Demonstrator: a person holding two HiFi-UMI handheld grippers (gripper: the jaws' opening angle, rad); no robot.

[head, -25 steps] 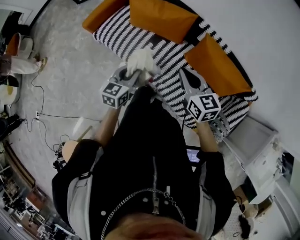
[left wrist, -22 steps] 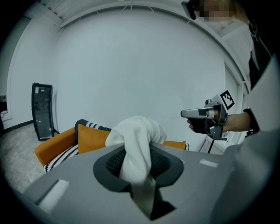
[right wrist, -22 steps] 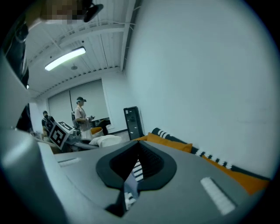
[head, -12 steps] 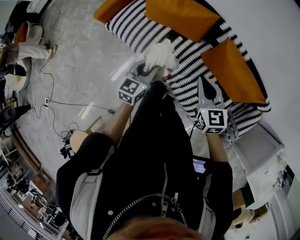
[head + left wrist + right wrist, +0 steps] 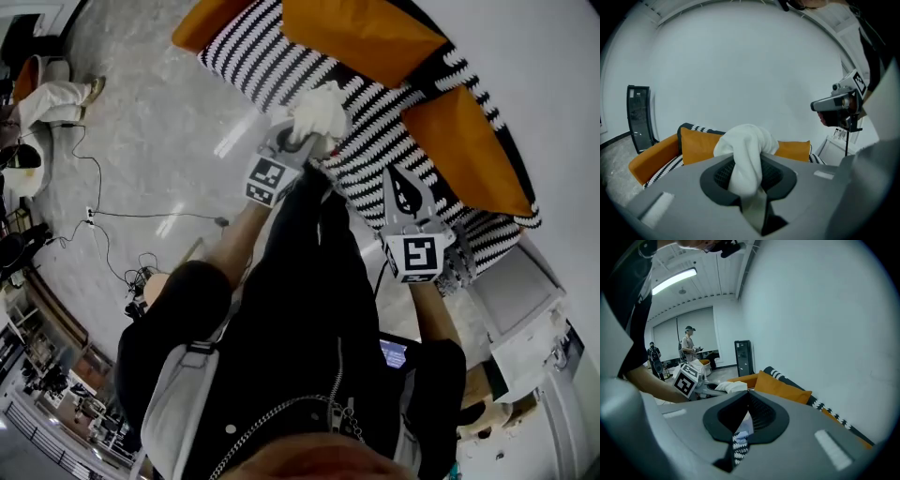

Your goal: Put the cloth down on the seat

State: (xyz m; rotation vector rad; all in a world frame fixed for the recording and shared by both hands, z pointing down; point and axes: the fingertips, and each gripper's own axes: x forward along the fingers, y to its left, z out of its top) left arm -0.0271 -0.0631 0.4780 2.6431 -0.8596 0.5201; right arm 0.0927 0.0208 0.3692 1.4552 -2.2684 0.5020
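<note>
A sofa with a black-and-white striped seat fills the top of the head view. My left gripper hangs over the seat's front edge, shut on a bunched white cloth. In the left gripper view the cloth bulges up out of the jaws and droops toward the camera, hiding the fingertips. My right gripper hovers over the right part of the seat, its jaws shut with nothing in them. In the right gripper view, striped fabric shows through the thin slit behind the closed tips.
Orange cushions lean along the sofa back, and an orange bolster lies at its left end. A cable runs over the marble floor. A white cabinet stands to the right. People stand far off.
My left gripper, still holding the cloth, has shifted a little farther over the striped seat. The right gripper has drawn back slightly toward me.
</note>
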